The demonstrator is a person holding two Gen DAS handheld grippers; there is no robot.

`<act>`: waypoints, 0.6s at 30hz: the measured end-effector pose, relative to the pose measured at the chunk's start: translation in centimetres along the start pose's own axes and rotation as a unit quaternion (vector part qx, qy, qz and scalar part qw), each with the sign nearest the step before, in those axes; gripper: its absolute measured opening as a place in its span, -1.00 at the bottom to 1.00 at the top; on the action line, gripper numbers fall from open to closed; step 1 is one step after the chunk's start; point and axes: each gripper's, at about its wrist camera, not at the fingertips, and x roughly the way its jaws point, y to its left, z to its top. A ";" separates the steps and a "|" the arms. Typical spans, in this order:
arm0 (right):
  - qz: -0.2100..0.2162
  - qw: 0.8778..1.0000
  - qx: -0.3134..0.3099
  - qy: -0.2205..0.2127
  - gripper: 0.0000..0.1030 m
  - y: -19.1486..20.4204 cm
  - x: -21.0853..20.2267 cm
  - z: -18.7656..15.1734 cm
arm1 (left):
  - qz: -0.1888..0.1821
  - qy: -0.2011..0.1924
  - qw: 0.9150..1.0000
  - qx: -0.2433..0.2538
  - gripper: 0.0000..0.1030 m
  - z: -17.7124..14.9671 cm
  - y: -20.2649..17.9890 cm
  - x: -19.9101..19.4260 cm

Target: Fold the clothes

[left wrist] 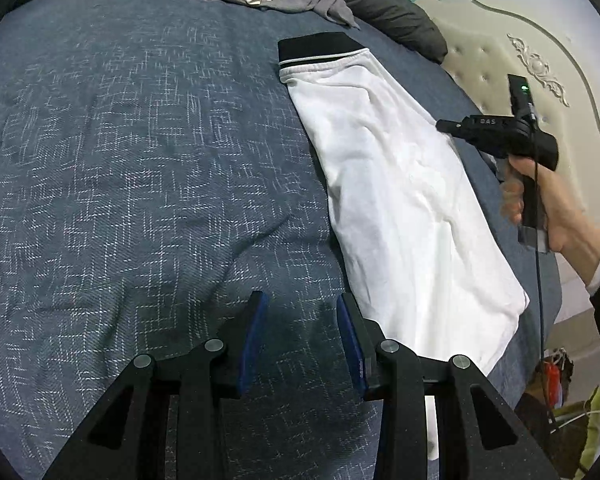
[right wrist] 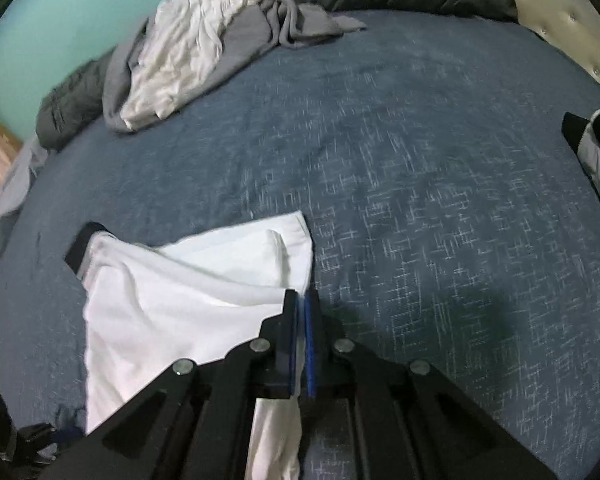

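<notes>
White shorts (right wrist: 172, 300) pinched thin in right gripper (right wrist: 302, 312), lower centre; could slip out mid-fold (left gripper (left wrist: 302, 320) agape, idle).

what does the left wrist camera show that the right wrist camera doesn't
Only the left wrist view shows the right hand holding its tool, the carved headboard, and the open left tool over the blue bedspread. Only the right wrist view shows the right tool shut on the white shorts, plus the teal wall. Both show the shorts, the bedspread, and the pile of grey and white clothes.
</notes>
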 end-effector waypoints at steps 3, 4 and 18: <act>0.005 1.000 -0.007 0.000 -0.93 0.3 0.5 0.3 | 0.000 0.000 1.000 -0.001 -0.24 0.0 0.3 0.0; 0.004 1.000 0.000 0.003 -0.92 0.2 0.6 0.2 | -0.001 0.000 1.000 -0.002 -0.24 0.0 0.3 -0.1; 0.056 0.998 0.037 0.005 -0.33 -1.9 -3.5 -4.9 | -0.031 0.001 0.999 -0.007 -0.24 -1.4 0.2 -1.9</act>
